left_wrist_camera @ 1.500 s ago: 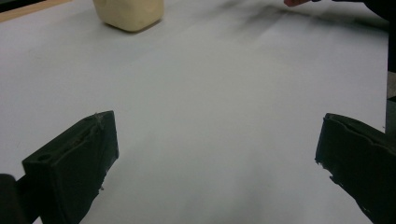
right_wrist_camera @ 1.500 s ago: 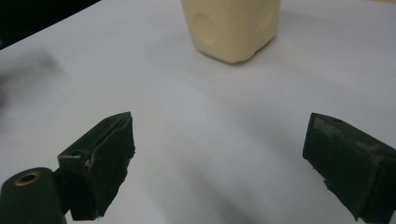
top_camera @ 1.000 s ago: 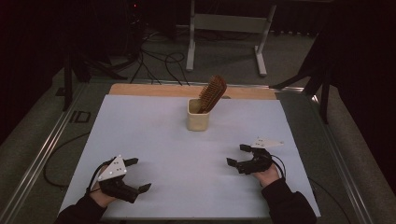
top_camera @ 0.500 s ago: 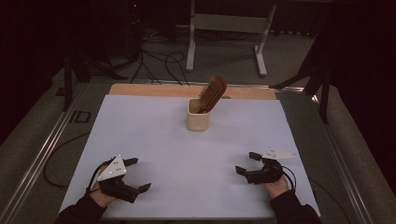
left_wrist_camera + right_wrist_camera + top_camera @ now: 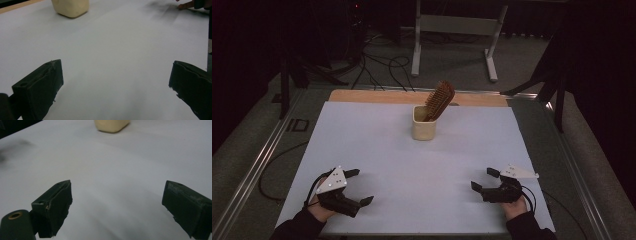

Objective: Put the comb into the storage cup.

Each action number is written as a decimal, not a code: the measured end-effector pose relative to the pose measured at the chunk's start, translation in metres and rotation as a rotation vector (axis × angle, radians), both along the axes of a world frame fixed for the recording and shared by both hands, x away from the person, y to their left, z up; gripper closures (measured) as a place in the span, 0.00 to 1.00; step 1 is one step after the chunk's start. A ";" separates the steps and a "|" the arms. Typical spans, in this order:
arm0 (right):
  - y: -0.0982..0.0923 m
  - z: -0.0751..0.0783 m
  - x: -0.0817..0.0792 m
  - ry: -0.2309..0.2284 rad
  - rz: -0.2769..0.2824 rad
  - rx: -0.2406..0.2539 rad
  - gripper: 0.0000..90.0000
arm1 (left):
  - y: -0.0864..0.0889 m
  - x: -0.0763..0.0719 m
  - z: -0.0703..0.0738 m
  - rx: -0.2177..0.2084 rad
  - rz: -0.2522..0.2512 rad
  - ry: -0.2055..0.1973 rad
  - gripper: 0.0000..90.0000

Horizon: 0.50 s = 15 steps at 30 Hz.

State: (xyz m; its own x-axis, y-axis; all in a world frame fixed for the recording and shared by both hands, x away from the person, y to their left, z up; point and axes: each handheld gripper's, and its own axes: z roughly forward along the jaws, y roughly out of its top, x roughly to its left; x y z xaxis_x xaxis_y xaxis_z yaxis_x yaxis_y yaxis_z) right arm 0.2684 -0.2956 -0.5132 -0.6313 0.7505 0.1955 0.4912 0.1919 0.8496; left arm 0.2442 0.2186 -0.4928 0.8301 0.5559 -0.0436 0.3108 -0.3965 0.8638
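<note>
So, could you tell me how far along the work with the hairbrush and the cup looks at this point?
The wooden hairbrush stands tilted in the cream cup, handle down, so that part looks done. Nothing is in hand: the left claw and right claw are both open and empty, low at the near edge of the white table. Little looks left.

No legible text, label, brand, number or sign appears on any surface in the high view or in either gripper view.
</note>
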 end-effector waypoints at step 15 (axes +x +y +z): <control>0.006 0.004 -0.001 -0.022 0.012 -0.026 0.10 | 0.000 0.000 -0.001 0.003 0.001 0.003 0.00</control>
State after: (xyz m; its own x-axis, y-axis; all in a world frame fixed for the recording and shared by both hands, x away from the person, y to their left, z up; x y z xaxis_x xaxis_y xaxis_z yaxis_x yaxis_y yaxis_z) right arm 0.2671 -0.2894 -0.5095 -0.6447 0.7472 0.1615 0.4695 0.2203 0.8550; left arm 0.2444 0.2184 -0.4941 0.8294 0.5569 -0.0447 0.3142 -0.3988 0.8615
